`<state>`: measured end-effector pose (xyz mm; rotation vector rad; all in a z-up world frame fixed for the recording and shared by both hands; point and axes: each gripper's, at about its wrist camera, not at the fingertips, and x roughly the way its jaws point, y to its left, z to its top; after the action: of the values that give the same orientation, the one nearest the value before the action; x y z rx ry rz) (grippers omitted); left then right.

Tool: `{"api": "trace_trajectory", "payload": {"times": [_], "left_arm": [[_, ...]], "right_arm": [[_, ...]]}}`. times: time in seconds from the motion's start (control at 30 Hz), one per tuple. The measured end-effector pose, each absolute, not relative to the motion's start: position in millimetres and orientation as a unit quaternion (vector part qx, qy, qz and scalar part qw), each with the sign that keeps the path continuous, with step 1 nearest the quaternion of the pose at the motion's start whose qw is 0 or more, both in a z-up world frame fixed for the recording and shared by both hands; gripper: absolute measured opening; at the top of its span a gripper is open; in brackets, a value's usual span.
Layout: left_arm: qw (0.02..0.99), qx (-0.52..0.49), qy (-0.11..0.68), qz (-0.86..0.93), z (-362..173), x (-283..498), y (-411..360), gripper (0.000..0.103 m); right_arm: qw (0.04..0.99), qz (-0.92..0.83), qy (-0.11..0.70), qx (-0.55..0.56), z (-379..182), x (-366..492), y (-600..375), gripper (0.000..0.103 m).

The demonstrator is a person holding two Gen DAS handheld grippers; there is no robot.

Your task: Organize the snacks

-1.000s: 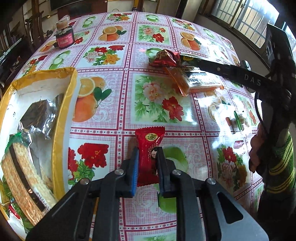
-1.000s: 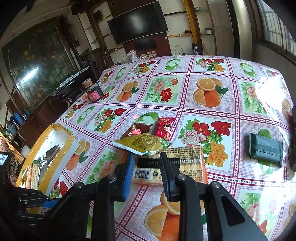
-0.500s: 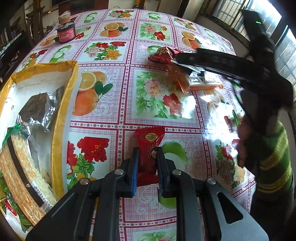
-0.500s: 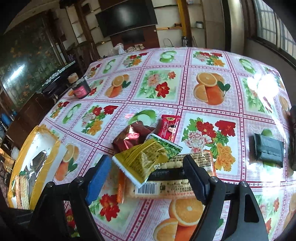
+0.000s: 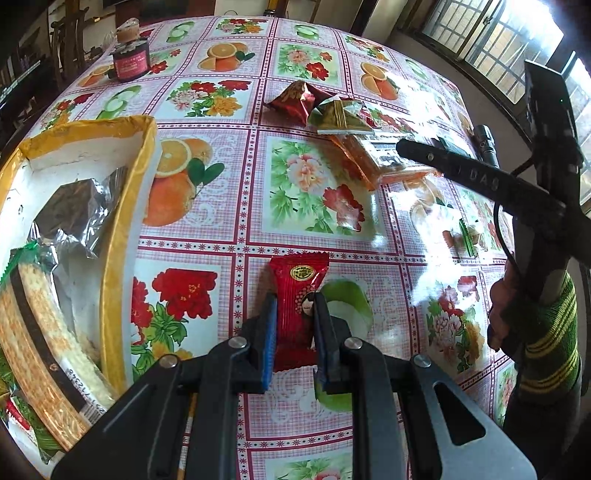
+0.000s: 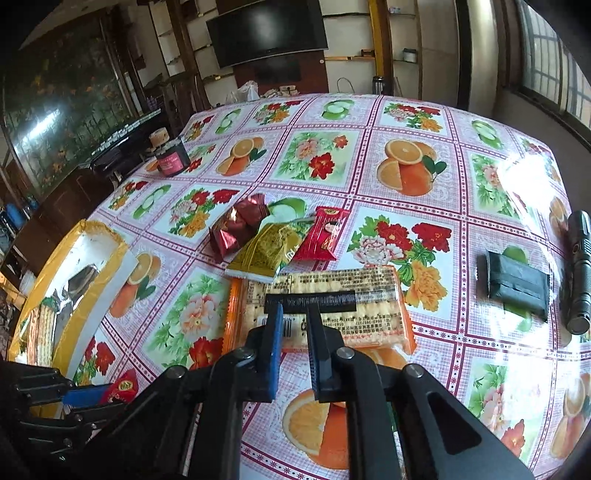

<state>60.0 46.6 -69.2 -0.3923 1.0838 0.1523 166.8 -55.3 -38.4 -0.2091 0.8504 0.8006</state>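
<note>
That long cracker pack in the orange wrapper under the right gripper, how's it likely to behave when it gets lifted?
The cracker pack looks long and flat, so gripped at one edge it will probably sag or swing. Its glossy film may slip between the pads. The yellow snack bag overlaps its far corner and could get dragged along.

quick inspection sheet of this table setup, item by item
surface: table under a fruit-and-flower print cloth, glare at the right
job's things: yellow box holding wafers and a foil pack; cracker pack, gold packet and red snacks loose
clutter: dark jar, black pouch, flashlight
grippers: left tongs shut on the red snack; right tongs shut, empty, over the cracker pack
cables: black cable at the right hand's handle
surroundings: wall TV, shelves, barred windows
</note>
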Motion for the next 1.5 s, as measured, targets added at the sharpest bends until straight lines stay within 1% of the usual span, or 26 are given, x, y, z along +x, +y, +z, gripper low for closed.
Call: {"api": "trace_trajectory", "payload": {"times": [0.03,0.07,0.1,0.13,0.17,0.2,0.23,0.37,0.47,0.53,0.57,0.6,0.63,0.67,0.7,0.73,0.77,0.83,0.93,1.13,1.37,1.5], "left_arm": [[0.836,-0.185,0.512,0.072,-69.1,60.0,46.5,0.02],[0.836,-0.185,0.512,0.072,-68.8,59.5,46.7,0.02],[0.836,-0.186,0.512,0.073,-68.4,58.7,47.2,0.02],[0.836,-0.187,0.511,0.074,-68.0,57.3,47.9,0.02],[0.836,-0.189,0.51,0.074,-67.6,56.2,49.0,0.02],[0.836,-0.19,0.51,0.075,-67.5,55.4,50.3,0.02],[0.836,-0.191,0.509,0.075,-67.4,54.4,51.5,0.02],[0.834,-0.197,0.51,0.074,-69.8,52.4,56.2,0.02],[0.834,-0.198,0.51,0.069,-71.3,52.9,56.9,0.02],[0.834,-0.201,0.509,0.067,-71.3,53.1,58.0,0.02],[0.834,-0.202,0.508,0.066,-71.4,53.3,58.5,0.02],[0.834,-0.205,0.508,0.065,-71.5,53.7,59.3,0.02],[0.834,-0.206,0.508,0.064,-71.6,53.8,60.3,0.02],[0.834,-0.208,0.507,0.063,-71.3,54.2,60.6,0.02],[0.834,-0.209,0.507,0.062,-71.2,54.3,60.9,0.02],[0.834,-0.21,0.507,0.061,-70.9,54.5,61.1,0.02],[0.834,-0.21,0.506,0.061,-70.5,54.6,60.9,0.02],[0.834,-0.212,0.506,0.06,-70.4,54.4,61.2,0.02],[0.834,-0.215,0.505,0.058,-70.2,55.2,62.2,0.02],[0.836,-0.22,0.5,0.054,-67.6,51.3,63.5,0.02],[0.836,-0.226,0.498,0.051,-66.4,50.1,63.6,0.02],[0.835,-0.229,0.497,0.048,-65.0,48.5,65.5,0.02]], "right_arm": [[0.83,0.379,0.4,-0.089,-36.1,168.7,-52.4,0.016],[0.827,0.382,0.404,-0.084,-35.4,171.5,-44.8,0.02],[0.824,0.383,0.409,-0.087,-36.0,173.4,-35.5,0.029],[0.822,0.38,0.414,-0.097,-38.1,175.7,-24.3,0.034],[0.818,0.374,0.423,-0.109,-42.9,179.2,-10.6,0.042],[0.819,0.369,0.424,-0.115,-45.5,181.5,-1.8,0.043],[0.825,0.362,0.417,-0.119,-45.2,183.5,5.9,0.043],[0.824,0.356,0.429,-0.103,-53.3,197.9,22.9,0.043],[0.819,0.352,0.438,-0.117,-64.4,205.5,31.8,0.044],[0.823,0.345,0.429,-0.139,-63.3,204.0,35.5,0.044],[0.82,0.346,0.433,-0.143,-62.8,204.9,36.2,0.046],[0.814,0.356,0.439,-0.137,-62.3,206.4,37.1,0.059],[0.805,0.372,0.443,-0.13,-62.8,207.9,37.9,0.067],[0.793,0.391,0.449,-0.125,-63.1,209.5,40.3,0.083],[0.785,0.404,0.452,-0.128,-63.5,210.0,43.6,0.091],[0.781,0.407,0.453,-0.138,-64.5,210.0,46.8,0.093],[0.776,0.41,0.456,-0.152,-65.4,209.5,51.2,0.098],[0.769,0.402,0.464,-0.178,-67.1,208.7,59.8,0.1],[0.764,0.386,0.468,-0.222,-69.4,206.8,69.9,0.1],[0.786,0.374,0.437,-0.228,-74.1,206.5,59.9,0.101],[0.769,0.386,0.446,-0.247,-72.3,213.8,66.2,0.102],[0.758,0.372,0.473,-0.25,-72.0,227.1,68.1,0.102]]}}
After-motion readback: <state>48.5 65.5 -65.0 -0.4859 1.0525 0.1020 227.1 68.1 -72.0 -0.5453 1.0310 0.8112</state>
